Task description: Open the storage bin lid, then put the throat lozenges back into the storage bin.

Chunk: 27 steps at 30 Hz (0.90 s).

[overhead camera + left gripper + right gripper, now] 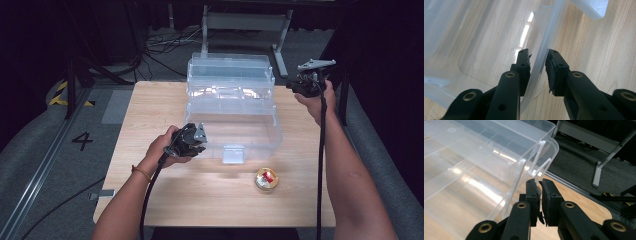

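The left gripper [538, 65] has its jaws slightly apart astride the thin front rim of the clear plastic box [230, 107], one jaw inside. The right gripper [539, 185] pinches the edge at the box's far right corner. The box stands open mid-table [150, 200], a small round tin [266, 179] near its front.

Box [235, 117]: I see clear, glossy plastic, smooth, catching bright glints.
Table [165, 197]: I read pale wood grain with a matt finish.
Left gripper [538, 71]: matt black plastic jaws, brass-coloured rivets, rough worn pads.
Tin [266, 179], lower right of the high view: shiny gold-coloured metal, I think.
Floor [60, 150]: matt grey carpet.
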Tool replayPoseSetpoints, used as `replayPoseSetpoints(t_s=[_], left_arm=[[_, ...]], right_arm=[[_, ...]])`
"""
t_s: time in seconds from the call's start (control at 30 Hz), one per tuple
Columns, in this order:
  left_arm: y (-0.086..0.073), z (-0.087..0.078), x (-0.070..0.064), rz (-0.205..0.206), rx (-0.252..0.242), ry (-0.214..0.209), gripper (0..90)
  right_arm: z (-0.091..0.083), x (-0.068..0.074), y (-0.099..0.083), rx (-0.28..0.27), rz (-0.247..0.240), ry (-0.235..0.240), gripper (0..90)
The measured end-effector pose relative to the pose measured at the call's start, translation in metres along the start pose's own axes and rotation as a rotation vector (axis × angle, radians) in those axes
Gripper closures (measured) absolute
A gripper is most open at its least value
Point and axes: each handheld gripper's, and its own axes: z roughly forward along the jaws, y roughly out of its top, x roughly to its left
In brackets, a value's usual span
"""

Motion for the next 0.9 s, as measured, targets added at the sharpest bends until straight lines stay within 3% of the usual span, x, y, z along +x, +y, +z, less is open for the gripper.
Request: replayPoseSetpoints(t_s=[0.2,0.47,0.57,0.9], left_arm=[[-0.004,0.000,0.002,-0.020,-0.042,-0.020,74.0],[-0.006,0.000,0.002,-0.039,-0.069,-0.008,72.2],[-0.005,-0.002,0.002,-0.055,-0.056,0.000,59.7],[-0.010,-0.033,-0.004,-0.108,-0.153,0.100,31.2]], right_arm=[[-0.016,0.008,-0.013,0.009,-0.035,0.024,83.2],[-0.037,0.023,-0.039,0.046,-0.071,0.092,78.6],[-0.043,0.028,-0.048,0.070,-0.091,0.119,77.5],[-0.060,0.046,-0.078,0.133,-0.129,0.178,67.6]])
